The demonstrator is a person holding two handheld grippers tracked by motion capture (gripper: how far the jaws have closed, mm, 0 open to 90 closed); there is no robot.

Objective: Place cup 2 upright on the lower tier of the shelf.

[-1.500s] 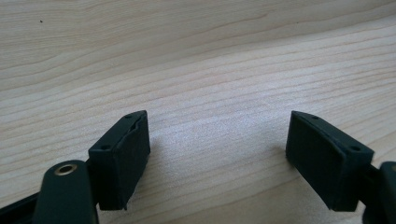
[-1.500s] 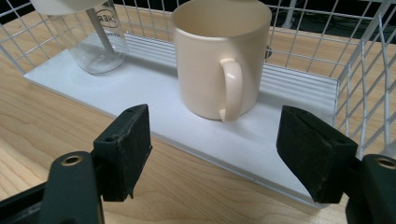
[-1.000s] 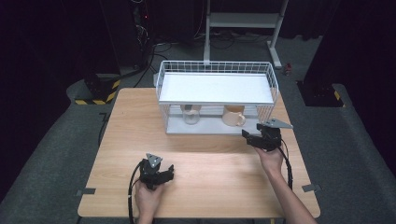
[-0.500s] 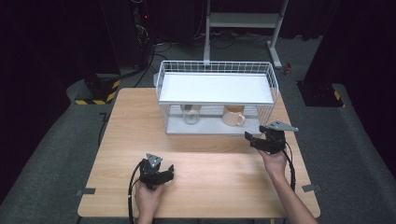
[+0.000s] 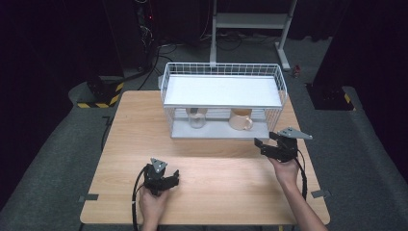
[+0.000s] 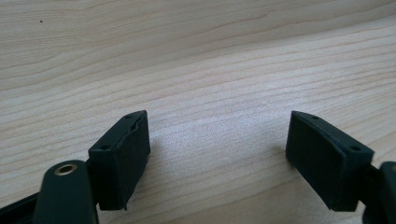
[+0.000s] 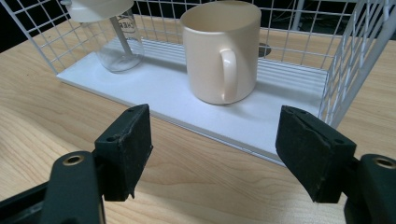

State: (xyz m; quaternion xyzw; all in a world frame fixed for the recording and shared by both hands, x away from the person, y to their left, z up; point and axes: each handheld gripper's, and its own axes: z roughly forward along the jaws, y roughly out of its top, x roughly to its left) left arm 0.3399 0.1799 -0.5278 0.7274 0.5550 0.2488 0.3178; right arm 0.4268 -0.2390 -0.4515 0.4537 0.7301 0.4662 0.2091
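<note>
Cream mug (image 7: 221, 50) stood upright on the lower shelf of the white wire rack (image 5: 223, 91), beside a clear glass jar (image 7: 116, 42). Right gripper (image 7: 215, 154) faced it, jaws wide, empty. Left gripper (image 6: 219, 158) likewise wide, low over the wooden table (image 5: 144, 139).

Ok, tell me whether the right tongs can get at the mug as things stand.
Probably yes: the right tongs are open and face the mug, and the rack's near side looks open, with nothing between.
</note>
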